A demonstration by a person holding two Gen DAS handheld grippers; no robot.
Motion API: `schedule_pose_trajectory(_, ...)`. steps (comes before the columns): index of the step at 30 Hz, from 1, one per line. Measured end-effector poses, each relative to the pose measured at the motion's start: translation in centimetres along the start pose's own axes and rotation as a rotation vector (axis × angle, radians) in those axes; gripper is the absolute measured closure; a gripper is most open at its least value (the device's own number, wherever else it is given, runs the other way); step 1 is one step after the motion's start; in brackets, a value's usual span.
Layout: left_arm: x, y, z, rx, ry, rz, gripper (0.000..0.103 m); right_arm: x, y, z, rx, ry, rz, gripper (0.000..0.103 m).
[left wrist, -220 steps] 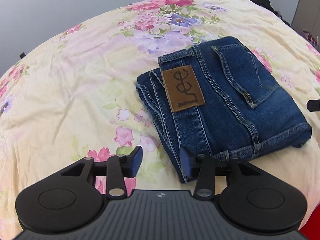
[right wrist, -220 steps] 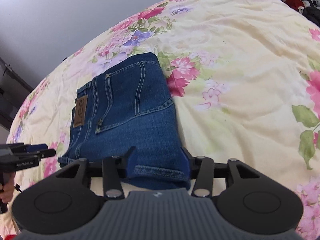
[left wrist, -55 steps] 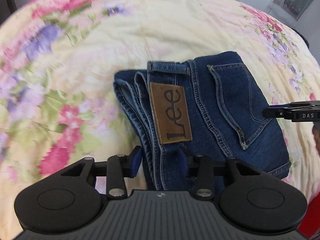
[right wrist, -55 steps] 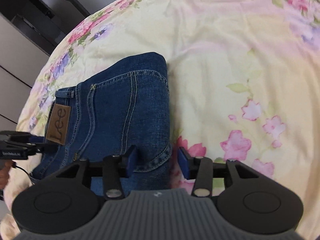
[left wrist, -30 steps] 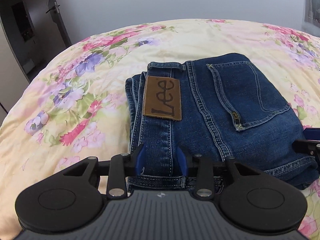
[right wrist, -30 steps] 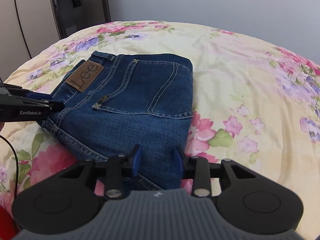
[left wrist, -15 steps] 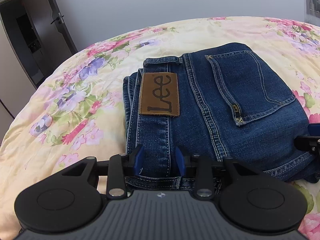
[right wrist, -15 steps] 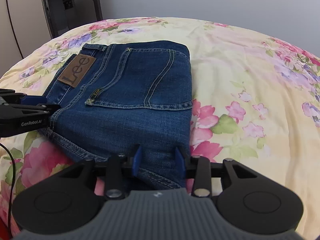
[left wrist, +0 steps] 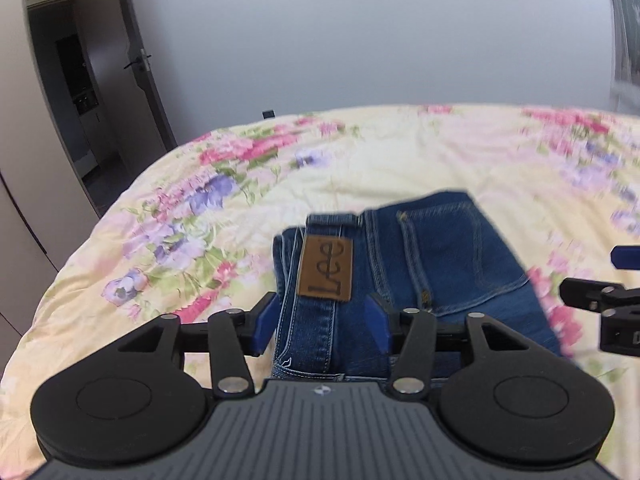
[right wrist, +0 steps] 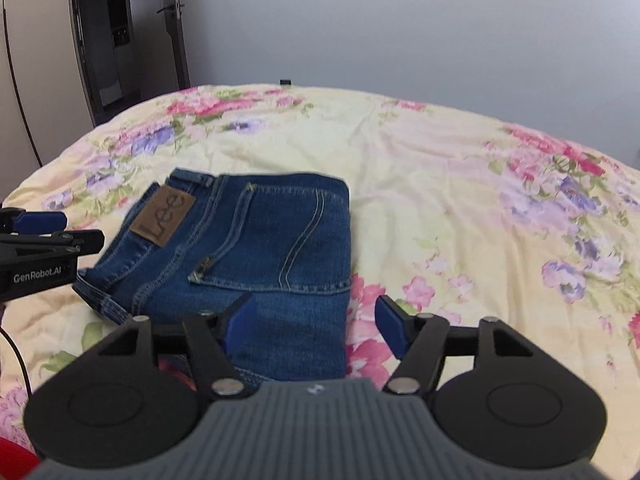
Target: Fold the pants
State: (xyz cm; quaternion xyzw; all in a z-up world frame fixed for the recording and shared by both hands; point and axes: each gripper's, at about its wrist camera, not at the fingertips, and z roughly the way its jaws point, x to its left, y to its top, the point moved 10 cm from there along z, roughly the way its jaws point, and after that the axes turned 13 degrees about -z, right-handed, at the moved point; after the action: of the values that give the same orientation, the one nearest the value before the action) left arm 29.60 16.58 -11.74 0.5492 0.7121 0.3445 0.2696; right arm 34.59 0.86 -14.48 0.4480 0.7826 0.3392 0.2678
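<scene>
Lying folded at centre frame on the floral bed [right wrist: 460, 184], the jeans [right wrist: 256, 248] looked heavy, thick and pliant, best taken by the stacked near hem or waistband. Left gripper [left wrist: 322, 326] and right gripper [right wrist: 316, 326] both stood open, holding nothing. Only the left view resolved the layered waistband edges [left wrist: 290, 264]; only the right showed the fold's plain right edge.

A pale yellow bedspread with pink and purple flowers [right wrist: 460, 184] covers the bed. Behind the bed stands a plain grey-white wall [right wrist: 380, 20]. Left of it, a dark door with a lever handle [right wrist: 172, 8] is open.
</scene>
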Motion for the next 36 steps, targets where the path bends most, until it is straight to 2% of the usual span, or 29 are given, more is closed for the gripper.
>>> schedule_pose_trajectory(6,0.0,1.6,-6.9,-0.071,-0.028,-0.114,0.031,0.1,2.4,-7.3,-0.125,-0.056,0.003,0.030)
schedule_pose_trajectory(10,0.7,1.6,-9.9,-0.104,0.015,-0.164,0.024,0.5,2.2,-11.2,-0.181,-0.087,0.032,0.026)
schedule_pose_trajectory(15,1.4,0.3,-10.4,-0.103,0.071,-0.159,0.021,1.2,0.6,-14.0,-0.225,-0.096,0.083,0.024)
schedule_pose_trajectory(19,1.6,-1.7,-10.0,-0.074,0.075,-0.139,0.019,1.8,-1.4,-13.6,-0.213,-0.091,0.144,0.022)
schedule_pose_trajectory(22,2.2,-3.1,-9.3,-0.062,0.097,-0.127,0.018,2.5,-3.0,-12.0,-0.156,-0.098,0.127,0.022)
schedule_pose_trajectory(26,2.7,-5.0,-7.8,-0.017,0.086,-0.141,0.018,3.1,-4.9,-10.2,-0.117,-0.093,0.128,0.022)
schedule_pose_trajectory(30,2.9,-6.0,-6.4,0.020,0.083,-0.152,0.018,3.5,-5.7,-8.3,-0.081,-0.099,0.104,0.022)
schedule_pose_trajectory(36,3.1,-6.7,-5.0,0.047,0.087,-0.158,0.018,3.9,-5.8,-6.7,-0.074,-0.083,0.108,0.022)
